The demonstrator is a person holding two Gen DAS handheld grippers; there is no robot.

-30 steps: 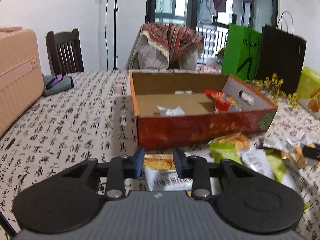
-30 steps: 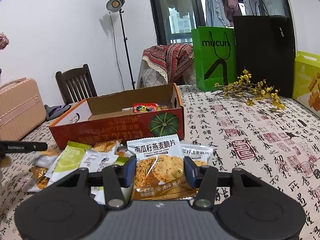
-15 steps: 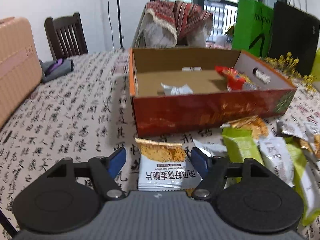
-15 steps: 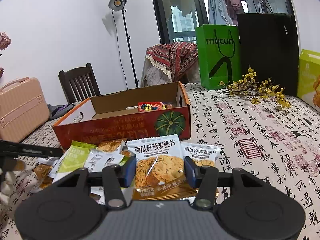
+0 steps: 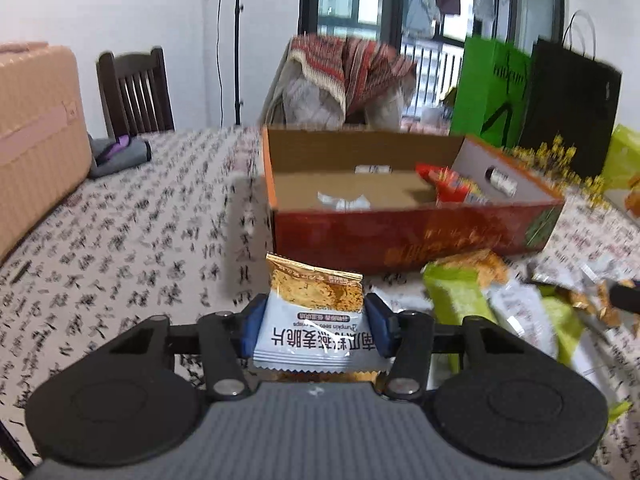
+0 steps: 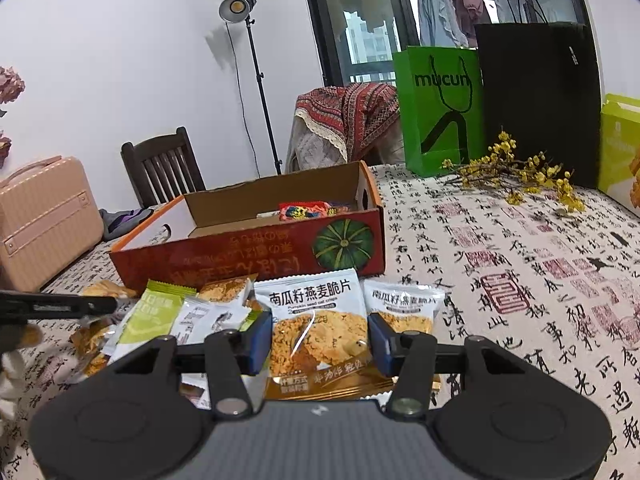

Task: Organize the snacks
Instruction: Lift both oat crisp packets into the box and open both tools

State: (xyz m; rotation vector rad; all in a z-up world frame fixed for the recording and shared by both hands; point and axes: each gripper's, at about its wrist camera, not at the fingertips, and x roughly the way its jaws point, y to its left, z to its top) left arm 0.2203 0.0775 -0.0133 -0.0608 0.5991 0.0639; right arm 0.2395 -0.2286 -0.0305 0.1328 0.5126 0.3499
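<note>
My left gripper [image 5: 316, 322] has its jaws closing on a white and gold crisp packet [image 5: 314, 308], and the blue pads press on its sides; the packet stands tilted up off the tablecloth. Beyond it sits the open red cardboard box [image 5: 400, 236] with a few snacks inside. My right gripper [image 6: 318, 340] is shut on a similar white crisp packet [image 6: 316, 312], in front of the same box [image 6: 248, 256]. Several loose packets [image 6: 180, 312] lie in a pile between the grippers and the box, also seen as green and white packets [image 5: 500, 300] to the right in the left wrist view.
A pink suitcase [image 5: 36, 128] and a dark wooden chair [image 5: 134, 92] stand at the far left. A green bag [image 6: 440, 112], a black bag [image 6: 536, 96] and a yellow flower sprig [image 6: 516, 172] stand at the table's far right. A lamp stand [image 6: 256, 88] rises behind the box.
The left gripper's jaws widened over the packet on the table, then closed on its sides; the packet now stands raised between the pads. The right gripper keeps its packet and place.
</note>
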